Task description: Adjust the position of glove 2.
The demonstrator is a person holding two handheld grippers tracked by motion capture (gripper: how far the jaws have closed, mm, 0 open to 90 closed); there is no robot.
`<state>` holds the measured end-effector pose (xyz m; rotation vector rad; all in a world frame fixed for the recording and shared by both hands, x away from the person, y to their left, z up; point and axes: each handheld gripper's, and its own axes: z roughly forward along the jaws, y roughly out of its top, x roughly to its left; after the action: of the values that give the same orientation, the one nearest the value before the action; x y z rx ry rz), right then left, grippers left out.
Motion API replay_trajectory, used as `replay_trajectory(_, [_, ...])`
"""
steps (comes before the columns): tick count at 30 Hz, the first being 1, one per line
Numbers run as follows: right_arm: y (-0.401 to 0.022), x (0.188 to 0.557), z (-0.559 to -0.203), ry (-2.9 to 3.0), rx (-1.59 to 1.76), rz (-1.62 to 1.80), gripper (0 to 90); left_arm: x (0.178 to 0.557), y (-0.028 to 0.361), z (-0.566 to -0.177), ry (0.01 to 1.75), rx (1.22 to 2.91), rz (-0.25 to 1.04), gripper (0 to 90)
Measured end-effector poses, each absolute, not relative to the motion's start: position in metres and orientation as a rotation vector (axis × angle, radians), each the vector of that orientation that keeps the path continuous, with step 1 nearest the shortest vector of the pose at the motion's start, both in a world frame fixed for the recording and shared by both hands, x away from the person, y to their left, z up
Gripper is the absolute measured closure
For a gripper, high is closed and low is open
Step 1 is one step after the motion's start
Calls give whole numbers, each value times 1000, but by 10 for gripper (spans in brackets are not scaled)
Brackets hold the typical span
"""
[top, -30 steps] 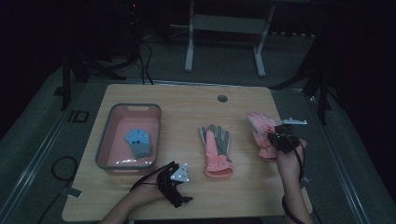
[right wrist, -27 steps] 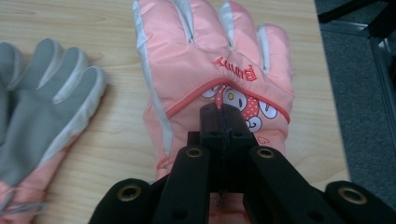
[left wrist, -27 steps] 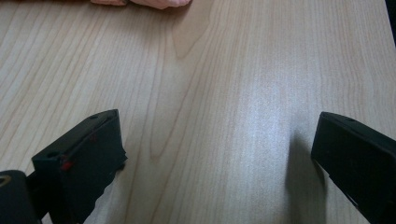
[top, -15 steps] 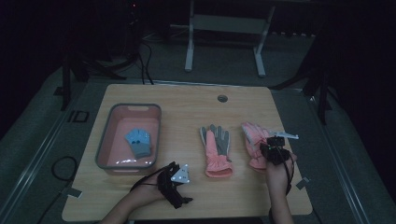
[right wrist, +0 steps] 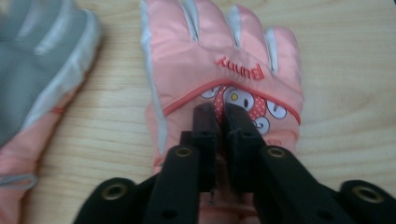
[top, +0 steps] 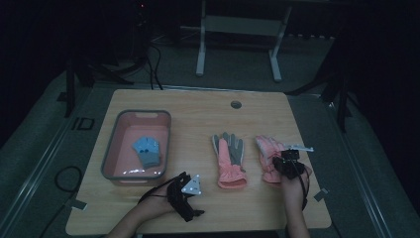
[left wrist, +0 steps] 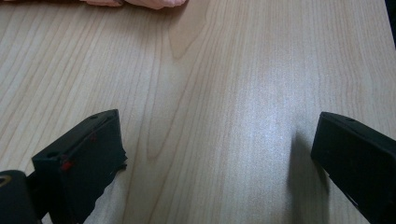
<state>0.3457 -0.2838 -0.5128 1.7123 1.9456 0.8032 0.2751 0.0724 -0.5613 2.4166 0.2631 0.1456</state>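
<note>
A pink glove with a red "Bunny" print lies flat, back up, on the wooden table, right of centre. My right gripper hovers low over its wrist end, pointing along it. Its jaws have just been opening and stand a narrow slit apart, with no fold of the glove between them. A second glove, grey palm up with a pink cuff, lies to the left. My left gripper rests near the front edge, jaws wide open over bare wood.
A pink basin with a grey rim stands at the left of the table and holds a small blue glove. A round cable hole sits near the far edge. Dark floor and a metal frame lie beyond.
My right gripper has come nearer and down with the pink glove, which now lies flat closer to the grey-palmed glove. The left gripper has stayed put.
</note>
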Motion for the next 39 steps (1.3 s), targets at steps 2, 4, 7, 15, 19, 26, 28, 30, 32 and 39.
replay_trajectory(2, [-288, 346, -506, 1971, 1674, 808, 760, 275, 73, -560, 264, 2414, 147, 24])
replay_trajectory(4, [-292, 346, -499, 2017, 1606, 839, 716, 275, 72, -560, 269, 2412, 145, 24])
replay_trajectory(7, [-303, 350, -485, 2128, 1473, 822, 666, 275, 72, -561, 264, 2420, 149, 24])
replay_trajectory(15, [-327, 373, -468, 2382, 1393, 806, 634, 275, 71, -561, 266, 2428, 148, 24])
replay_trajectory(19, [-324, 378, -482, 2406, 1393, 794, 608, 275, 72, -561, 267, 2424, 145, 24])
replay_trajectory(26, [-322, 382, -508, 2423, 1436, 789, 580, 274, 72, -561, 265, 2424, 155, 24])
replay_trajectory(28, [-323, 383, -514, 2428, 1458, 809, 632, 274, 72, -561, 263, 2423, 154, 24])
replay_trajectory(30, [-321, 382, -518, 2429, 1449, 818, 696, 274, 72, -561, 261, 2422, 151, 24])
replay_trajectory(32, [-317, 380, -521, 2426, 1427, 813, 733, 274, 72, -562, 259, 2421, 151, 24])
replay_trajectory(39, [-307, 370, -520, 2342, 1418, 769, 873, 274, 72, -562, 260, 2420, 151, 24])
